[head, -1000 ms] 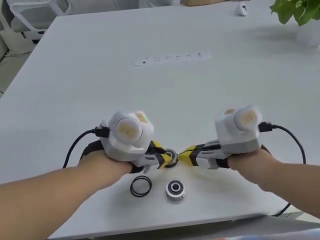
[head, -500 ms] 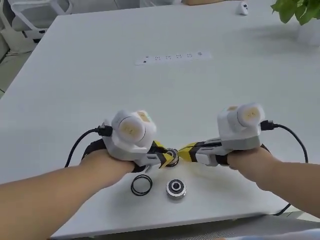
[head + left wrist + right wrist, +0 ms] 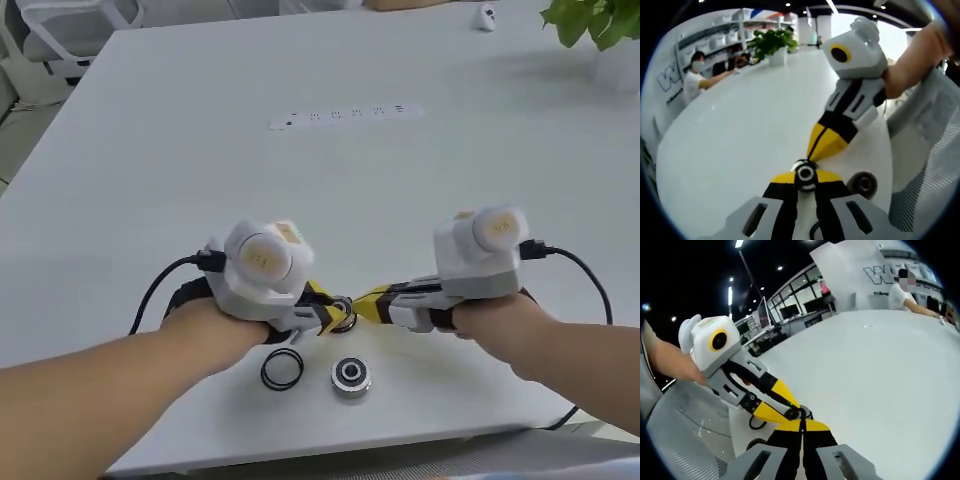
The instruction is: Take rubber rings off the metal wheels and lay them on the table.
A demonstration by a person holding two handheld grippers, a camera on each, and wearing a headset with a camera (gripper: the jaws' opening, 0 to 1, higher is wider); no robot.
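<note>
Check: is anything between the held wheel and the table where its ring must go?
Nothing visible in the air. On the table, just nearside of the held wheel, lie a loose rubber ring and a second wheel; the surface beside them is bare.

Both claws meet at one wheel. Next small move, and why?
Probably draw the right claw away from the left claw to peel the rubber ring off: the left claw clamps the small wheel, and the right claw looks pinched shut on that ring at the rim.
</note>
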